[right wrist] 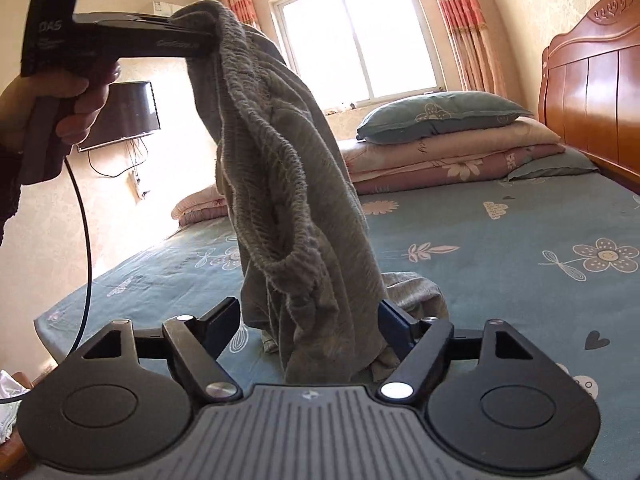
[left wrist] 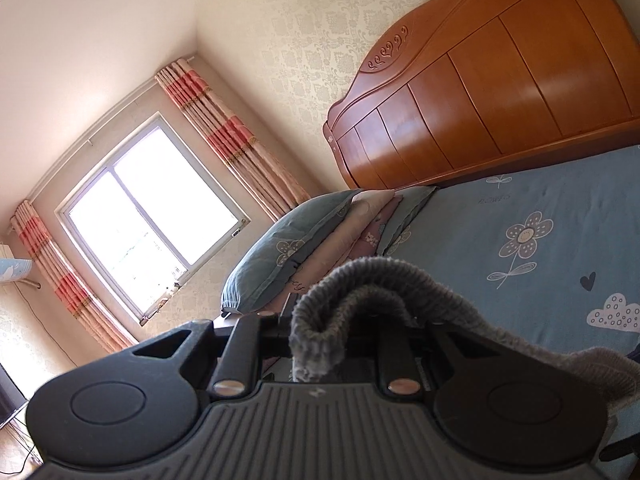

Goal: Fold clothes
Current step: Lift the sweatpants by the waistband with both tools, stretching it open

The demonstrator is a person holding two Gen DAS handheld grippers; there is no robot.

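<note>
Above bed (right wrist: 500, 280) | left gripper (right wrist: 200, 42) clamps grey garment (right wrist: 288, 184), fingertips hidden | right gripper (right wrist: 310, 326) spread, seemingly unpressed.

My left gripper (right wrist: 200, 40) was glossy black plastic with pale print on its side. My right gripper (right wrist: 310, 326) was matt black plastic, its base ridged grey and its pivot pins bright polished metal. The grey garment (right wrist: 288, 184) was soft knitted cloth, ribbed and fuzzy along its gathered band. The bedsheet (right wrist: 500, 264) looked like smooth matt blue cotton printed with flowers. The headboard (left wrist: 480, 92) was varnished orange-brown wood, shiny, with carved curls. The wallpaper (left wrist: 304, 32) was matt, with a raised pattern.
</note>
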